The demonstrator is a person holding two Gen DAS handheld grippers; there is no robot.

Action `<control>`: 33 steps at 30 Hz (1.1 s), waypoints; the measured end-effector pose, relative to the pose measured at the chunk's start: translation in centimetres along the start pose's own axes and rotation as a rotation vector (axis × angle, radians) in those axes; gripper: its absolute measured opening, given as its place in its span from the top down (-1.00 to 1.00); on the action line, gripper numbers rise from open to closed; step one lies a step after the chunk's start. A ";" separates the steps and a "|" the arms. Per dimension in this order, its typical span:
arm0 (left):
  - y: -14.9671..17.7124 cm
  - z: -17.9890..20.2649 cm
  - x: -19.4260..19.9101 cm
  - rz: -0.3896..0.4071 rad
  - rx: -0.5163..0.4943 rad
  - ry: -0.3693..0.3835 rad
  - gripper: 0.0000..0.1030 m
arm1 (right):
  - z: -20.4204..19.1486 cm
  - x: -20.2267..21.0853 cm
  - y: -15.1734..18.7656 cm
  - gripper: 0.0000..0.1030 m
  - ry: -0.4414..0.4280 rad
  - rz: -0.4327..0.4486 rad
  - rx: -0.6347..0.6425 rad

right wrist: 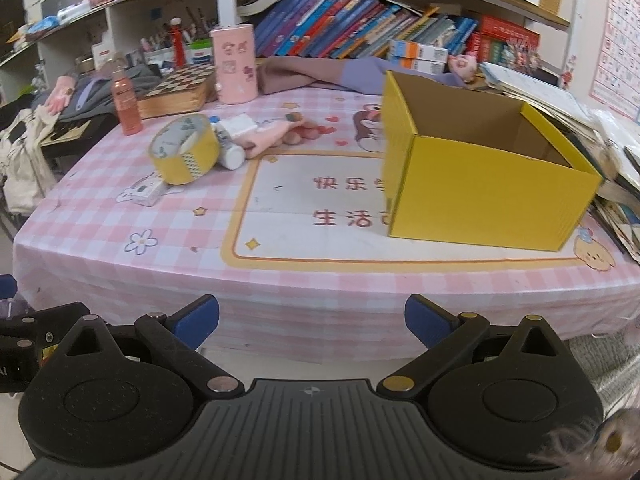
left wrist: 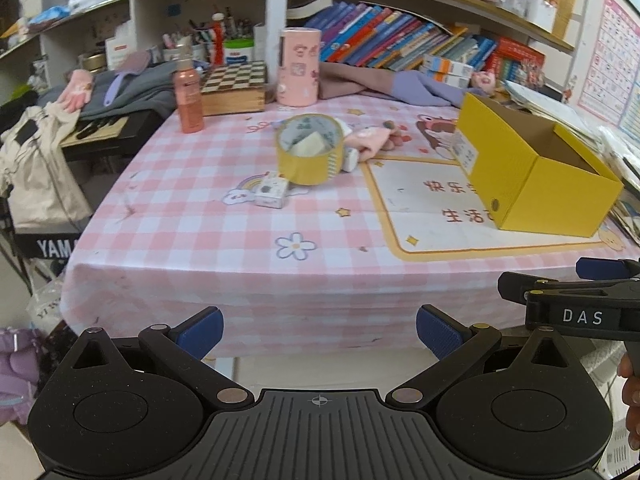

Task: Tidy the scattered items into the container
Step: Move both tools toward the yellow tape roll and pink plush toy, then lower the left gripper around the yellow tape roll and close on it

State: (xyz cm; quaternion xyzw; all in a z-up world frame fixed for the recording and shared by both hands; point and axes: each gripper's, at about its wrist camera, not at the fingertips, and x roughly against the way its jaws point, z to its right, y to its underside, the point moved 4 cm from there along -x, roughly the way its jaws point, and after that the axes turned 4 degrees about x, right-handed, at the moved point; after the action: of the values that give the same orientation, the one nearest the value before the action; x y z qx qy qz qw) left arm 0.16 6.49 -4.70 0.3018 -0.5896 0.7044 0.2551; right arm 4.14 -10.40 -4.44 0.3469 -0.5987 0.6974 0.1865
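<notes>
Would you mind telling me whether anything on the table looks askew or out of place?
Yes: the tape roll sits tilted, propped on a small box and a white bottle, not flat. A pink cloth lies crumpled beside them. The yellow box stands upright, apparently empty.

The left tongs (left wrist: 319, 334) are seen at the bottom of the left wrist view, the two blue-padded fingers (left wrist: 202, 330) spread wide apart with nothing held between them. The right tongs (right wrist: 312, 322) are shown the same way at the bottom of the right wrist view, fingers parted and empty. At the right edge of the left wrist view, part of a hand (left wrist: 632, 396) is glimpsed beneath the other tool's black body.
</notes>
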 end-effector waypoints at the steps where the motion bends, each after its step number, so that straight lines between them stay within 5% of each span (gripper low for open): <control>1: 0.0 -0.2 0.0 0.000 0.007 -0.007 -1.00 | -0.2 -0.1 -0.1 -0.97 -0.007 0.000 0.005; 33: -4.7 -1.6 -4.9 0.030 0.079 -0.023 -0.99 | -1.0 -6.4 -6.7 -0.74 -0.097 0.039 0.061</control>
State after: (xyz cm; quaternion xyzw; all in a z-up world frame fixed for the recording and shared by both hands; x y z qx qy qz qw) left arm 6.75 8.90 -5.29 0.3107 -0.5688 0.7274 0.2254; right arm 12.82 -7.04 -4.23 0.3740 -0.5921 0.7012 0.1332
